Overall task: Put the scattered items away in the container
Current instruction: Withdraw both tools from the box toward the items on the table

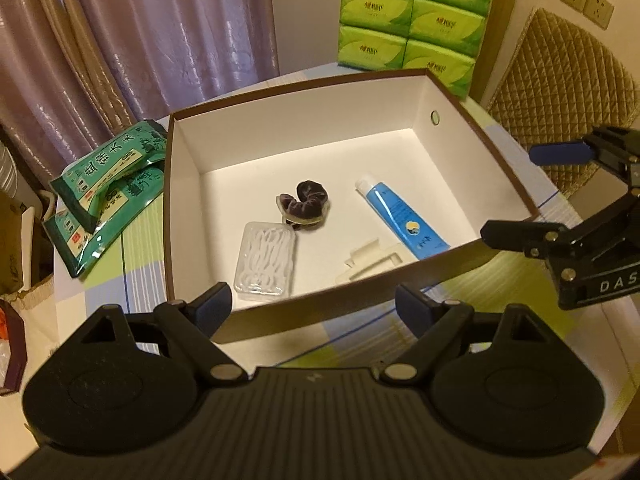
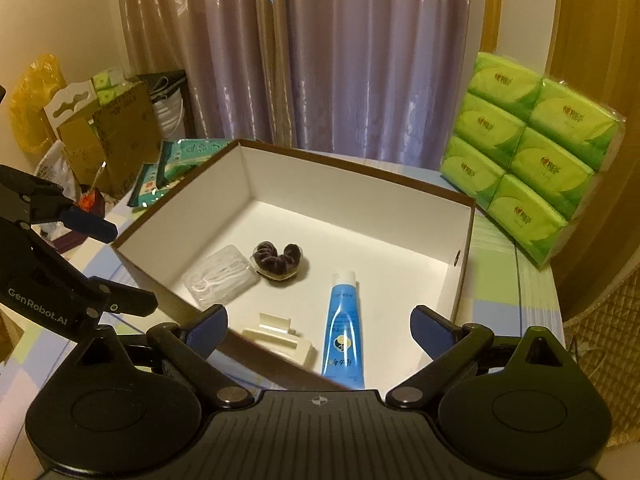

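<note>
We found the box (image 1: 460, 136) on the table (image 1: 472, 292) already holding four items: the blue tube (image 1: 400, 216), the dark scrunchie (image 1: 308, 208), the clear case of floss picks (image 1: 266, 260) and a cream plastic clip (image 1: 372, 260), all lying apart on its white floor. Outside it, the green packets (image 1: 108, 184) lay just beside its left wall, perhaps the only pieces left. Our left gripper (image 1: 312, 300) and right gripper (image 2: 320, 320) hovered near the rim, jaws spread and holding nothing.
</note>
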